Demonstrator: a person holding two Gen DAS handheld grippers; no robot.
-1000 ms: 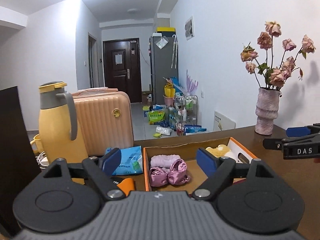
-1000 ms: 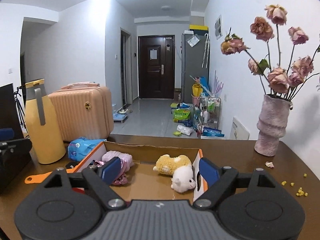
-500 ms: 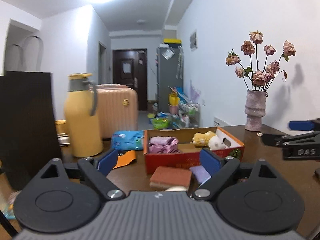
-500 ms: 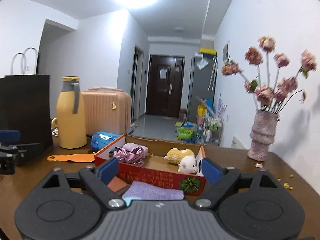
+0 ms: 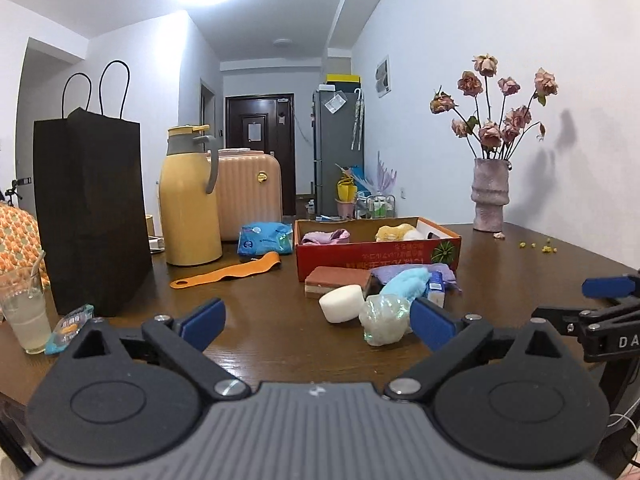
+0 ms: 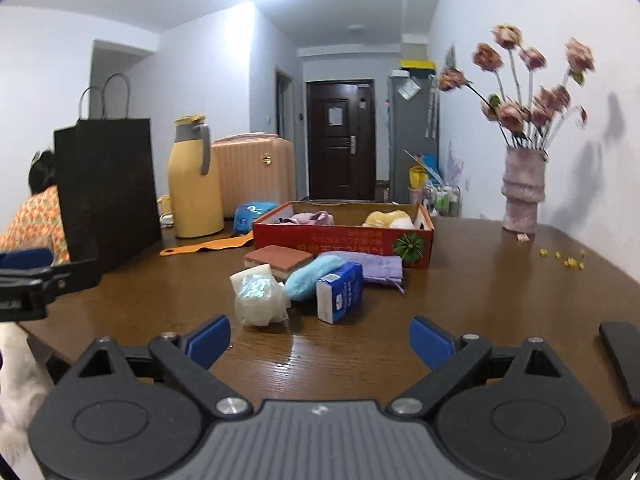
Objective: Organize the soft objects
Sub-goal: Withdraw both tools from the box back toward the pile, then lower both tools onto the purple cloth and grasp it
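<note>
A red cardboard box (image 5: 376, 256) (image 6: 340, 238) on the brown table holds a pink cloth (image 5: 326, 237) and yellow and white plush toys (image 5: 396, 233). In front of it lie a red-brown sponge (image 5: 338, 279), a white foam cylinder (image 5: 342, 304), a shiny crumpled ball (image 6: 258, 298), a light blue fluffy piece (image 6: 310, 278), a purple pouch (image 6: 376, 268) and a blue-white tissue pack (image 6: 340, 294). My left gripper (image 5: 316, 320) and right gripper (image 6: 320, 340) hover near the table's front edge, short of this pile. Both jaws are opening, with nothing between them.
At the left stand a black paper bag (image 5: 90, 208) and a yellow thermos jug (image 5: 190, 200), with a glass of drink (image 5: 26, 314) nearer. An orange strap (image 5: 228, 270) and a blue wipes pack (image 5: 264, 238) lie by the box. A vase of dried roses (image 5: 490, 196) stands back right.
Both grippers have drawn back from above the box and sunk toward the table's front. The pile in front of the box has come into view. Both jaws stand wider.
</note>
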